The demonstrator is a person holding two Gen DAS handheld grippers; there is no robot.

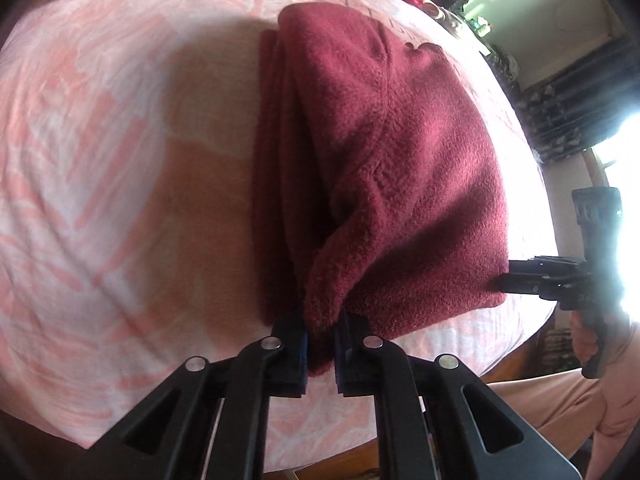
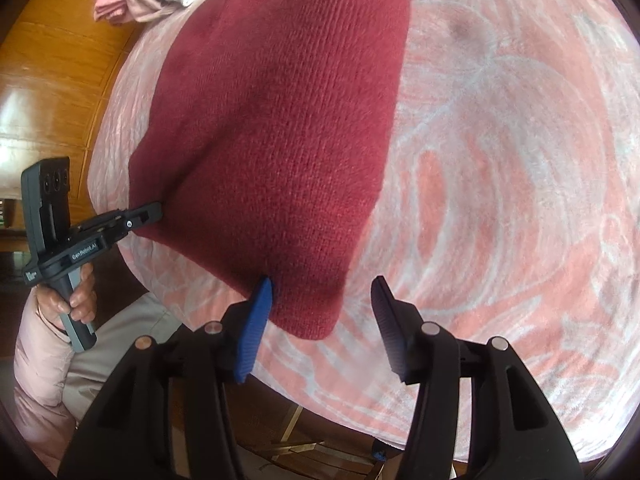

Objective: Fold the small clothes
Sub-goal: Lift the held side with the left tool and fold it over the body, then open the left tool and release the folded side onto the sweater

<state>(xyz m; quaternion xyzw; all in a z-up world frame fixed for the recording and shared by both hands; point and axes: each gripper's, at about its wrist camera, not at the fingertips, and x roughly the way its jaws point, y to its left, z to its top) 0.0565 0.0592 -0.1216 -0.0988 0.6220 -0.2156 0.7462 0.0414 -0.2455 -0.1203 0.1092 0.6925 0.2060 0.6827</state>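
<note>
The left hand-held gripper (image 1: 320, 344) is clenched on a near corner of the maroon sweater (image 1: 384, 168), which lies folded on the pink patterned cloth (image 1: 100, 160). The right hand-held gripper (image 2: 322, 320) stands released, its blue pad (image 2: 256, 328) just beside the sweater's other near corner.

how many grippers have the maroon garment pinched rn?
1. Left gripper is shut on the maroon garment at its near left corner; right gripper stands open around the near right corner.
</note>
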